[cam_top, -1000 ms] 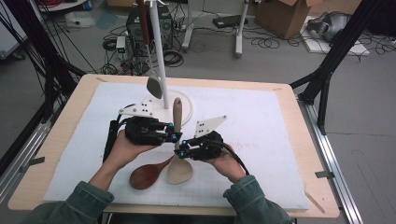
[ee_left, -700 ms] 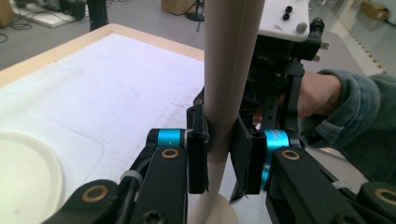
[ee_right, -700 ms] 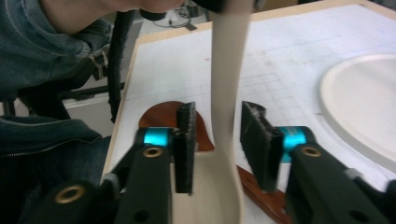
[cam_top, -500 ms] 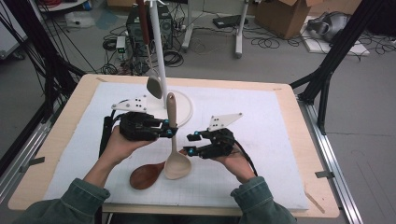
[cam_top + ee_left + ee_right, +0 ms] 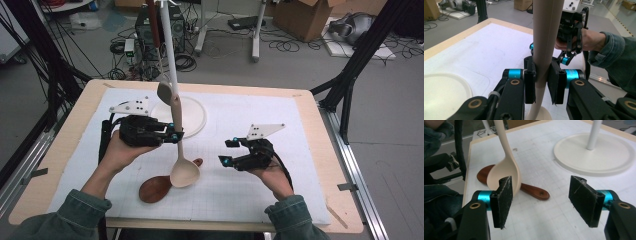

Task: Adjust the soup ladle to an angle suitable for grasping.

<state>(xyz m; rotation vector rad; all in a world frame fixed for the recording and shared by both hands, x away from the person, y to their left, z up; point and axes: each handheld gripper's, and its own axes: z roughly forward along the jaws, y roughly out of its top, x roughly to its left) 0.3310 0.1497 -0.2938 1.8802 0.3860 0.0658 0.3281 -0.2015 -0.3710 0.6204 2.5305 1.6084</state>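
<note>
My left gripper (image 5: 176, 136) is shut on the handle of a pale wooden spoon (image 5: 184, 172). The spoon hangs nearly upright, its bowl low over the white mat. In the left gripper view both pads (image 5: 530, 83) press the pale spoon's handle (image 5: 545, 45). A dark brown spoon (image 5: 156, 188) lies flat on the mat under it. My right gripper (image 5: 228, 151) is off to the right of both spoons. Its jaws have just been opening and nothing is between them (image 5: 544, 197). The pale spoon's bowl (image 5: 504, 173) and the dark spoon (image 5: 534, 191) lie beyond its left pad.
A white stand rises on a round base (image 5: 192, 117) behind the left gripper. Another utensil (image 5: 164, 92) hangs beside its pole (image 5: 168, 45). The white mat (image 5: 260, 110) covers the wooden table. Cables, boxes and black frame legs stand on the floor beyond.
The right gripper let go of the pale spoon, opened and drew away to the right. The left gripper rose a little, and the spoon swung to hang bowl down.
</note>
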